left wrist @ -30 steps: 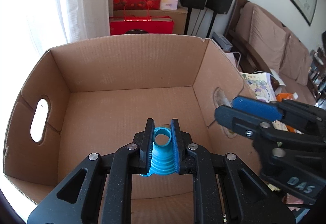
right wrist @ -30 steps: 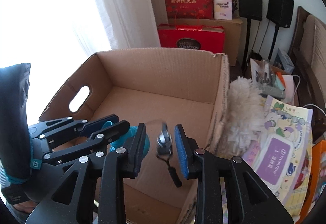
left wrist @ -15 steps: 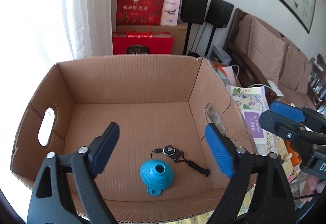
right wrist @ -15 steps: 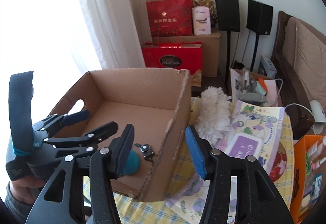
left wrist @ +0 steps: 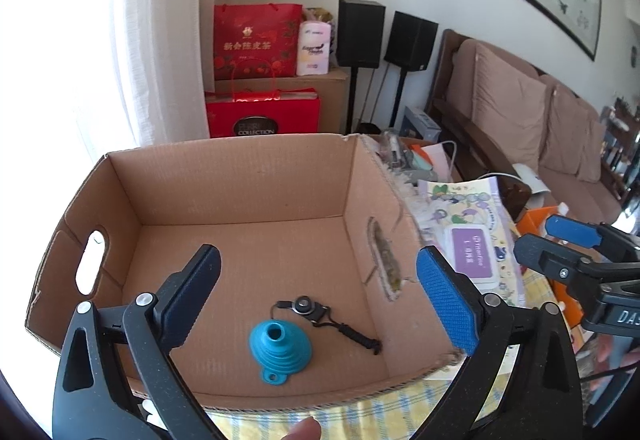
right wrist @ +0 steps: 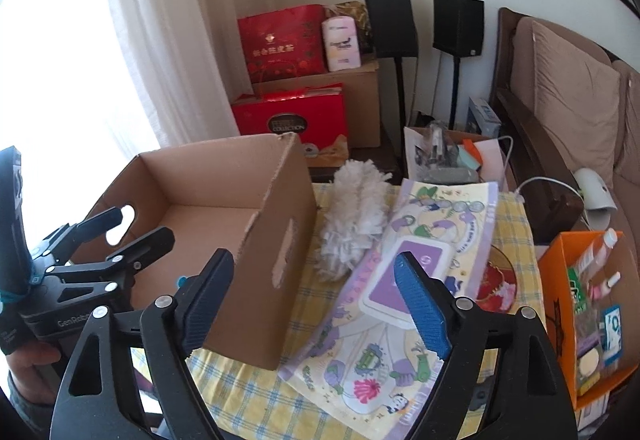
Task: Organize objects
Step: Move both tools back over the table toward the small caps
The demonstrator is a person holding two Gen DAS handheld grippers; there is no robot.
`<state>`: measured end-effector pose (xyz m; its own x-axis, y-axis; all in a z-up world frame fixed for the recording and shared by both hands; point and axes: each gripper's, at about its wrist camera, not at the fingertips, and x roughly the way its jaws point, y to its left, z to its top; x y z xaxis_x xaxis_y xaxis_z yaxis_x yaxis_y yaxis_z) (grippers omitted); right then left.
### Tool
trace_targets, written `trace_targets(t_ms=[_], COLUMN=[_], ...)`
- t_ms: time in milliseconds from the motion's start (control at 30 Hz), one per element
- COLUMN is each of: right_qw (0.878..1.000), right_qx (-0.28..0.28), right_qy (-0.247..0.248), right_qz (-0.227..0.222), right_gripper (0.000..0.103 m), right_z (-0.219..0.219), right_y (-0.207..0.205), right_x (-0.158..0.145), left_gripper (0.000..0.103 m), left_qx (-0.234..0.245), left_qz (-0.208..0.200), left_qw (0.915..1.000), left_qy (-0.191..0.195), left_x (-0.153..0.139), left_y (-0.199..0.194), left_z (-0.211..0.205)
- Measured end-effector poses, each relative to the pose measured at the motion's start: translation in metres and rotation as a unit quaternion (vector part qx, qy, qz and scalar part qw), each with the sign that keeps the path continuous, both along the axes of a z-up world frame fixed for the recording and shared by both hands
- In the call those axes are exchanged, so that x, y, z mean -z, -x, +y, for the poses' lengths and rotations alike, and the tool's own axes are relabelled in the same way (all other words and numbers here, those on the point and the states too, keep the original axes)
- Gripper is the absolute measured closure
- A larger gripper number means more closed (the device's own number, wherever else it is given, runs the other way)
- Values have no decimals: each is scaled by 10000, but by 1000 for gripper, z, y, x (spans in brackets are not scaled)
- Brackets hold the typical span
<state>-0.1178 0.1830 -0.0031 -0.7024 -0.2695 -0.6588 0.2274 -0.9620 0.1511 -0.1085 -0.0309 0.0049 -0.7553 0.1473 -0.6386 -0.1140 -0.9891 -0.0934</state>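
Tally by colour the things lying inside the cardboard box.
Teal: 1, the collapsible funnel
Black: 1, the lanyard strap with its round clip
Total: 2, both on the floor of the cardboard box

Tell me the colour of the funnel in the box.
Teal blue funnel; clearest in the left wrist view.

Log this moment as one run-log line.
left gripper: open, empty | right gripper: open, empty | funnel, lanyard: in cardboard box | wipes pack: outside
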Motion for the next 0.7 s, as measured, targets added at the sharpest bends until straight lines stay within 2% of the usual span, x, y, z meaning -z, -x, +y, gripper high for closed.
trace_targets(t_ms=[167,400,700], right_qw=[9996,9988,9953], right_qx=[198,423,907], right_qy=[-187,-250,-323], right_qz=[55,47,-27], right_gripper=[9,8,8], right_z=[16,48,104], right_y=[-9,-24,-49], right_x=[0,0,5], left_gripper=[0,0,0], left_qx=[184,577,1066], left_qz=[-70,-2,-233], left_qw=[9996,9977,9923], left_qy=[-190,-342,-590], left_x=[-6,-14,-3], left_y=[-4,-17,-29], left_z=[11,33,71])
